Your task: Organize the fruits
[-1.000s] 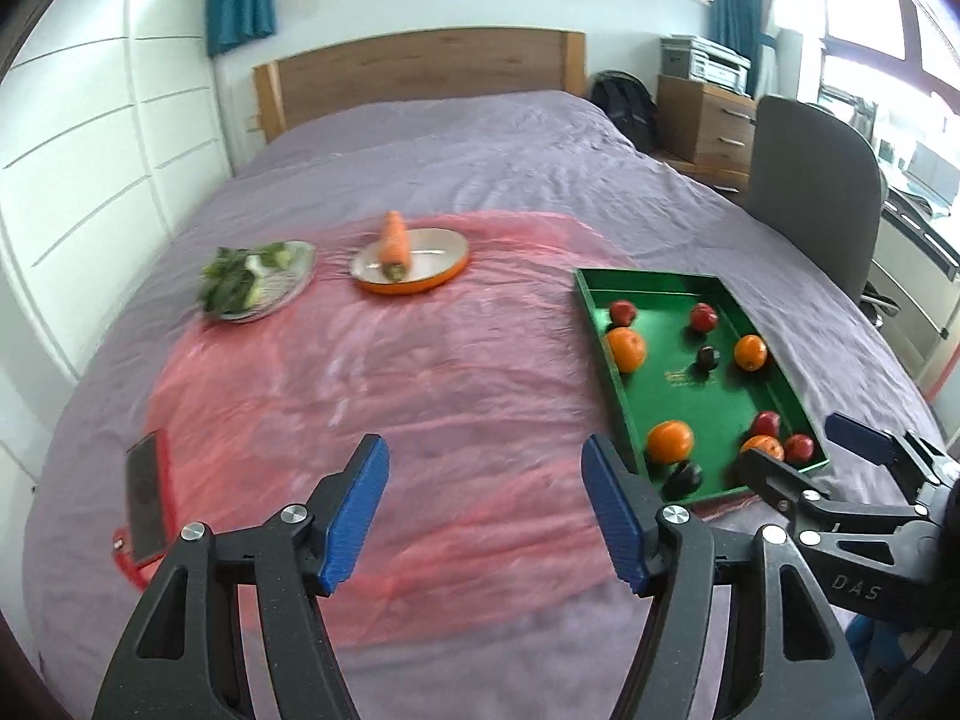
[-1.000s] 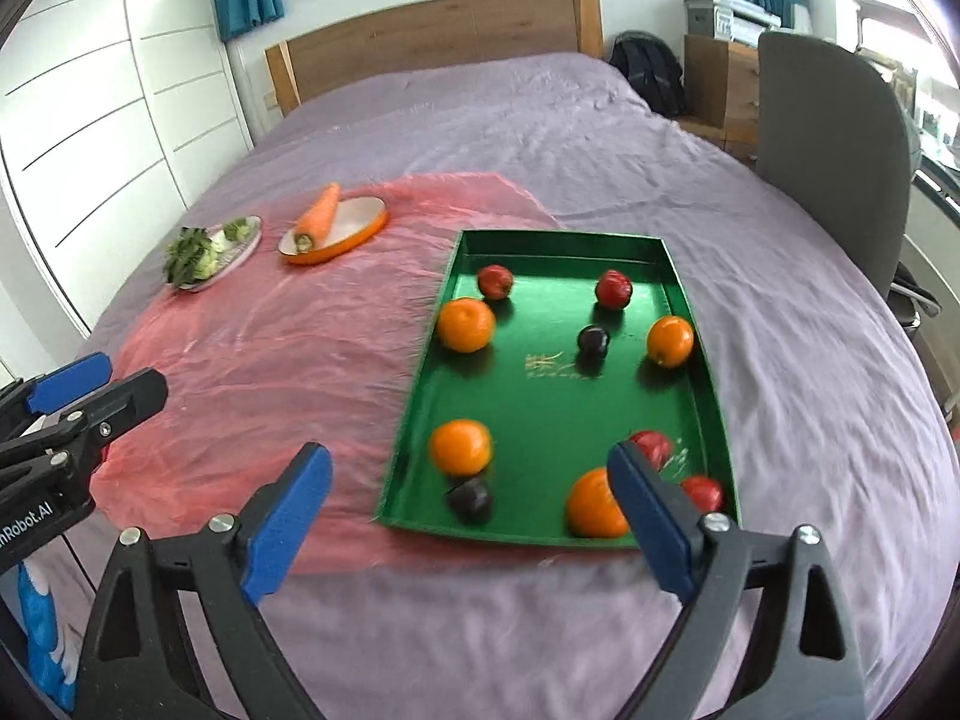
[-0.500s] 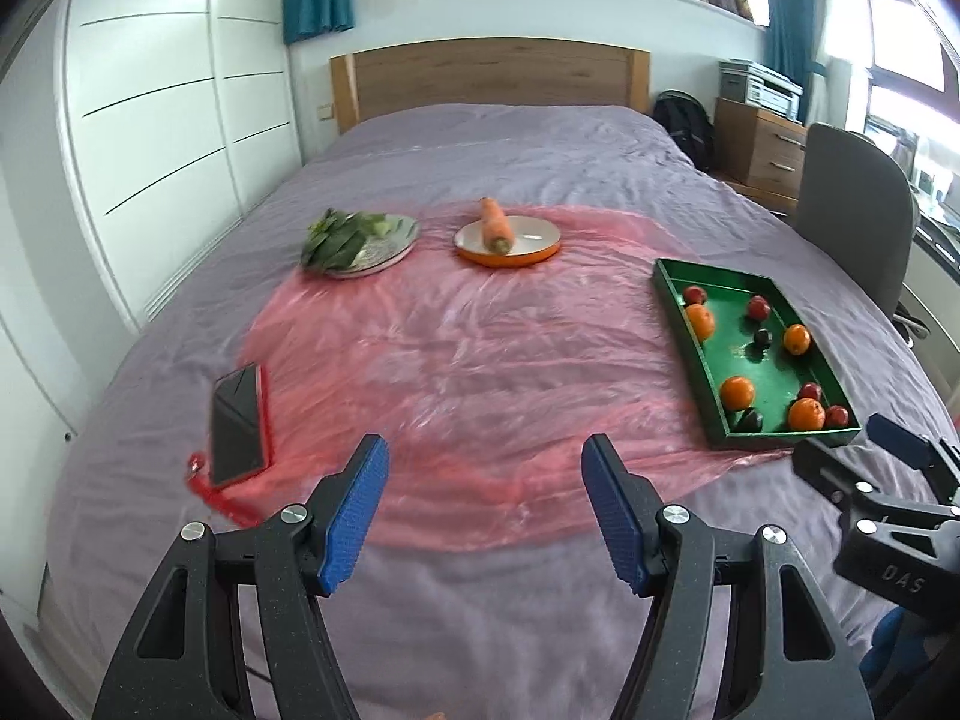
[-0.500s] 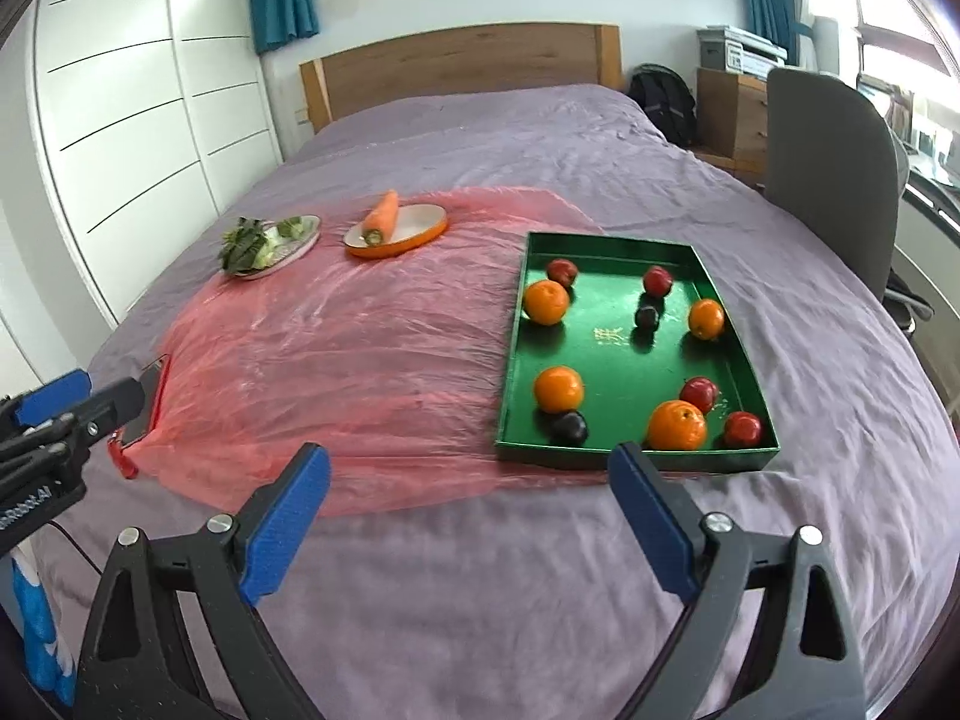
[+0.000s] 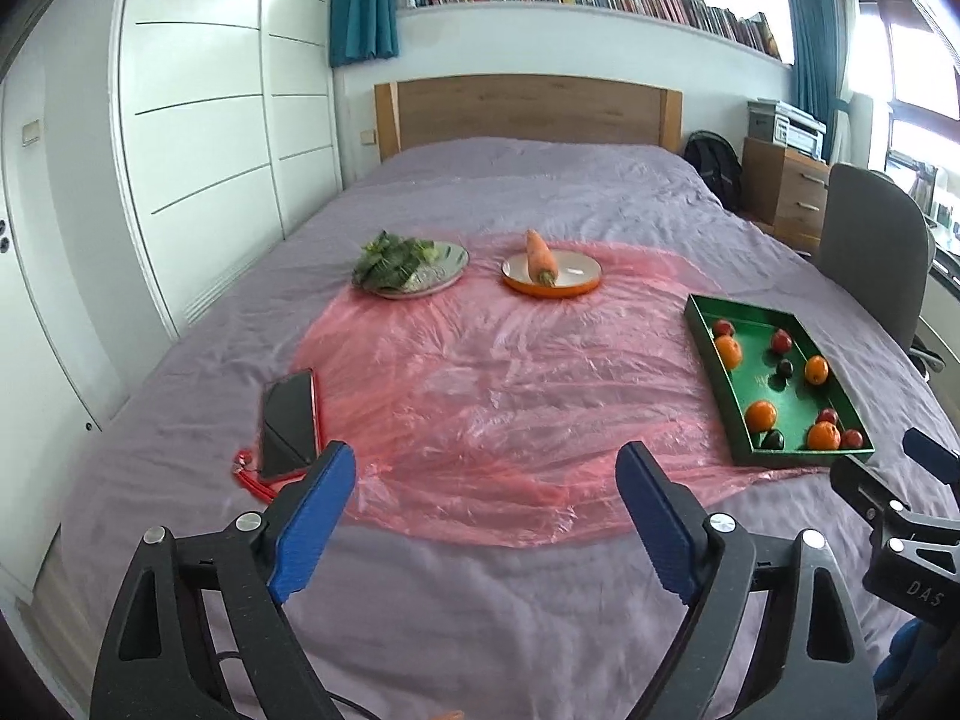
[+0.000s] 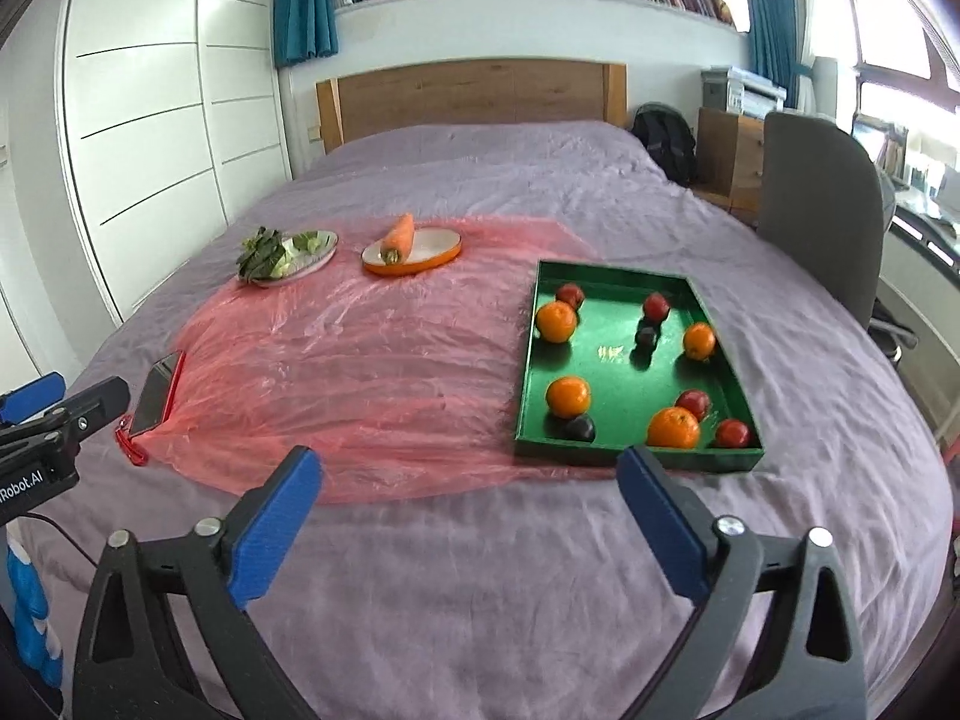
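Note:
A green tray [image 6: 624, 276] lies on the bed at the right and holds several oranges [image 6: 567, 396], red fruits [image 6: 693, 402] and dark plums [image 6: 579, 428]. It also shows in the left wrist view [image 5: 708, 354]. My right gripper [image 6: 468, 510] is open and empty, above the bed's near edge, short of the tray. My left gripper [image 5: 486, 504] is open and empty, above the near edge of the pink plastic sheet [image 5: 480, 372]. Each gripper shows at the edge of the other's view.
An orange plate [image 6: 432, 255] with a carrot [image 6: 399, 234] and a silver plate of greens [image 6: 282, 252] sit at the back of the sheet. A phone in a red case [image 5: 288, 423] lies at the sheet's left. A grey chair [image 6: 816, 210] stands right of the bed.
Both grippers have pulled back and up from the bed, so the tray and plates look farther away. Both stay open and empty.

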Demonstrator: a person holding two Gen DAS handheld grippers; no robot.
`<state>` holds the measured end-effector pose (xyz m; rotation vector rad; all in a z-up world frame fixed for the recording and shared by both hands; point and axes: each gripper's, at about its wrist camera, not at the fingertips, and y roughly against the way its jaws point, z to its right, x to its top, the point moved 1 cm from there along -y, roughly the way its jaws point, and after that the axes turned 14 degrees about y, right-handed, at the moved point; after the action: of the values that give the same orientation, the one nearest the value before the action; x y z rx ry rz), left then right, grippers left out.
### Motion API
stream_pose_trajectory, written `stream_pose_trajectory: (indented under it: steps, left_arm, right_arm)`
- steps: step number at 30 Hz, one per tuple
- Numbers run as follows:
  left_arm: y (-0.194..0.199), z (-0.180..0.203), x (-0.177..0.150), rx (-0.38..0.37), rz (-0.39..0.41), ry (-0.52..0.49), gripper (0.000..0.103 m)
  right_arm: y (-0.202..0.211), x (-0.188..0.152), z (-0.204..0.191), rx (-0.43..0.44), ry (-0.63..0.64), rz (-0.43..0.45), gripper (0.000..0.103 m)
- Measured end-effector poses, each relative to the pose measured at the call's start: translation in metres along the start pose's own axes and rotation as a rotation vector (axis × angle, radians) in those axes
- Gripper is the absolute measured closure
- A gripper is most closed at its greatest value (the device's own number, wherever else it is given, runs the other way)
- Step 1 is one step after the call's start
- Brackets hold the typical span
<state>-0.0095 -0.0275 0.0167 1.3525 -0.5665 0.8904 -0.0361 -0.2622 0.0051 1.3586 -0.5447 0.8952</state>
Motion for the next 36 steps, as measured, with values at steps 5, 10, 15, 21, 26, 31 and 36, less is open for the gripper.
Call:
stream_pose_trajectory:
  steps: [5,10,15,21,26,31,36]
  left_arm:
    - [0.006,0.001,-0.001,-0.002,0.008,-0.005,0.014]
    - [0.008,0.008,-0.008,-0.007,0.004,-0.042,0.013]
    - [0.006,0.014,-0.012,-0.014,-0.017,-0.055,0.013]
    - [0.006,0.017,-0.015,-0.030,-0.022,-0.049,0.013]
    - [0.003,0.017,-0.017,-0.042,-0.038,-0.046,0.013]
    - [0.001,0.016,-0.019,-0.046,-0.044,-0.051,0.013]
    - [-0.001,0.016,-0.020,-0.050,-0.048,-0.058,0.013]
  right_arm:
    - [0.010,0.001,0.003,-0.021,0.014,0.039,0.000]
    - [0.010,-0.001,0.006,-0.029,0.017,0.036,0.000]
    - [0.008,-0.005,0.009,-0.034,0.014,0.022,0.000]
    - [0.003,-0.008,0.010,-0.037,0.008,0.003,0.000]
    - [-0.001,-0.012,0.011,-0.037,0.005,-0.012,0.000]
    - [-0.003,-0.015,0.011,-0.039,0.007,-0.022,0.000]
    - [-0.005,-0.016,0.013,-0.043,0.004,-0.026,0.000]
